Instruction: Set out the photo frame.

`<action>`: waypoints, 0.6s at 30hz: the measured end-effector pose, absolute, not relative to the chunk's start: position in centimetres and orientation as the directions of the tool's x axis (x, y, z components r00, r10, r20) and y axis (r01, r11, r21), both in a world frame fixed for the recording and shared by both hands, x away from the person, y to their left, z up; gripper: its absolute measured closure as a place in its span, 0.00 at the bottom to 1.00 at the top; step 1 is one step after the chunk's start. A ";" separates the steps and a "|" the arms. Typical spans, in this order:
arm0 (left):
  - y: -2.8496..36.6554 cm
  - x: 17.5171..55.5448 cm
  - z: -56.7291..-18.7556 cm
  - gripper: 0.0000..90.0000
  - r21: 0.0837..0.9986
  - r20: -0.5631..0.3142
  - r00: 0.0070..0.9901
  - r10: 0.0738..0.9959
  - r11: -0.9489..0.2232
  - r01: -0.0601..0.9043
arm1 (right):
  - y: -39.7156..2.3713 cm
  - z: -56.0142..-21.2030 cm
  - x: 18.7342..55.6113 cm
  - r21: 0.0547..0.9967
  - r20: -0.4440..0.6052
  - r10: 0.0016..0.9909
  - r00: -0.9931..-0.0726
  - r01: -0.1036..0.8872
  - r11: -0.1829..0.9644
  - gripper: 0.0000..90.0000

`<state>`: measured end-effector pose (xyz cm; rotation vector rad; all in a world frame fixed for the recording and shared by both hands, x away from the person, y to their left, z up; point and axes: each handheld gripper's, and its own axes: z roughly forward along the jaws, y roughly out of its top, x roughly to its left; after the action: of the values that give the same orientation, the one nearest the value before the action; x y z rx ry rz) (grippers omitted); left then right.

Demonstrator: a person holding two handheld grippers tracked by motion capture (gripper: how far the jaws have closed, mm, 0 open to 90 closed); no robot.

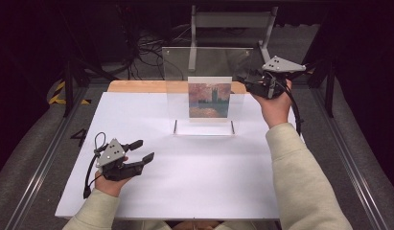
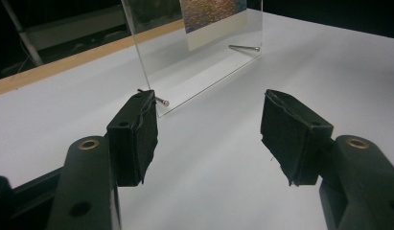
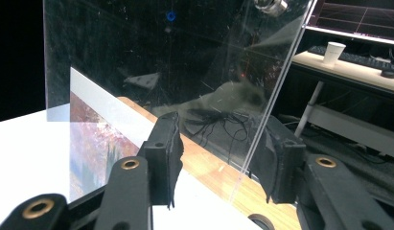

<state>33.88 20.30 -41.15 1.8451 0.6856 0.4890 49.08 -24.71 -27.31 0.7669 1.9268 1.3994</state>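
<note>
A clear acrylic picture stand [image 1: 206,91] is upright near the far edge of the white table [image 1: 185,177], resting on two metal pins. A painting print [image 1: 209,99] of a tower against reddish sky sits in its lower middle; no writing is legible. The right gripper [image 1: 247,79] is at the stand's upper right edge, jaws astride the pane without visibly pressing on it. The left gripper [image 1: 143,150], well in front of the stand, is parted and holds nothing.

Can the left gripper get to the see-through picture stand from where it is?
Probably yes. The left gripper has open jaws aimed toward the clear stand, and only bare white table lies between them.
</note>
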 end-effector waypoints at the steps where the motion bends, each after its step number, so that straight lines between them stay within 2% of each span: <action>1: 20.3 33.8 -41.2 0.42 0.933 0.008 0.751 0.660 -0.275 0.231 | -24.6 -27.3 49.2 0.958 -0.151 0.760 -0.632 0.095 0.269 0.60; 12: 20.5 33.8 -41.2 0.42 0.932 0.003 0.751 0.660 -0.274 0.237 | -24.1 -27.0 49.4 0.942 -0.199 0.763 -0.615 0.094 0.322 0.54; 18: 20.5 33.9 -41.3 0.42 0.933 0.002 0.750 0.661 -0.271 0.237 | -24.1 -26.9 48.6 0.934 -0.225 0.772 -0.595 0.093 0.344 0.38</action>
<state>33.85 20.46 -41.26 1.8427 0.6944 0.4789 48.55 -24.07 -26.85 0.7544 1.9332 1.2825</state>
